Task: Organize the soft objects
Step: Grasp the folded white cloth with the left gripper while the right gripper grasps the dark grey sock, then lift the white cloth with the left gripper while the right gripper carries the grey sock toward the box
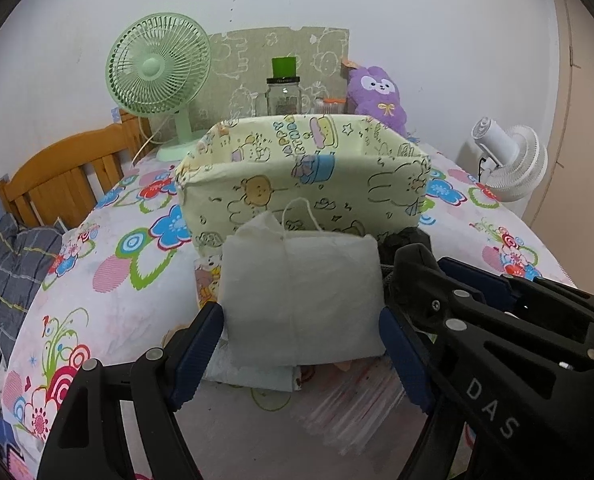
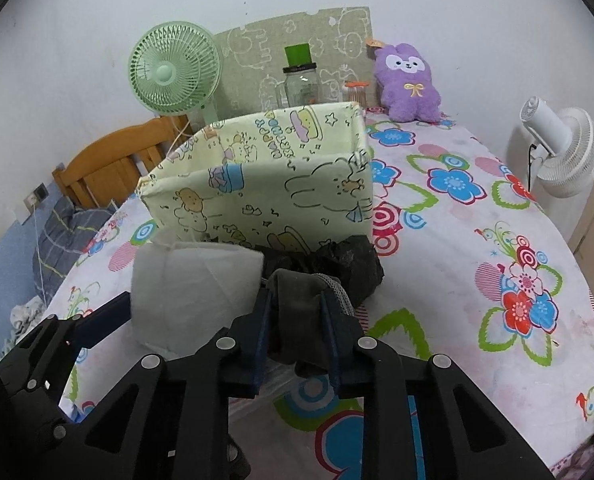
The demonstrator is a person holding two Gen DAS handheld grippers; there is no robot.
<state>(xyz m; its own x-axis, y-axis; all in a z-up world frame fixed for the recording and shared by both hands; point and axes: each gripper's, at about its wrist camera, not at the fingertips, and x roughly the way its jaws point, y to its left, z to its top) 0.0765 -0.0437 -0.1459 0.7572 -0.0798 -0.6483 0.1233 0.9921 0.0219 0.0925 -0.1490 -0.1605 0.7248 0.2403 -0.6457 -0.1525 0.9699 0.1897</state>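
Note:
A white soft pouch (image 1: 301,296) stands upright between my left gripper's (image 1: 301,314) blue pads, which press on both of its sides. Just behind it is a pale yellow cartoon-print fabric box (image 1: 297,184), open at the top. In the right wrist view my right gripper (image 2: 297,300) is shut on a dark grey cloth piece (image 2: 297,316) with a knitted cord. A crumpled black fabric (image 2: 353,264) lies behind that, against the box (image 2: 257,184). The pouch (image 2: 193,288) is to the left of my right gripper. More folded white cloth (image 1: 253,372) lies under the pouch.
All of this sits on a flower-print bed sheet (image 2: 477,240). Along the back wall are a green fan (image 1: 157,68), a glass jar (image 1: 283,96) and a purple plush (image 1: 377,96). A white fan (image 1: 509,160) stands right, a wooden headboard (image 1: 65,176) and grey checked bedding (image 1: 13,272) left.

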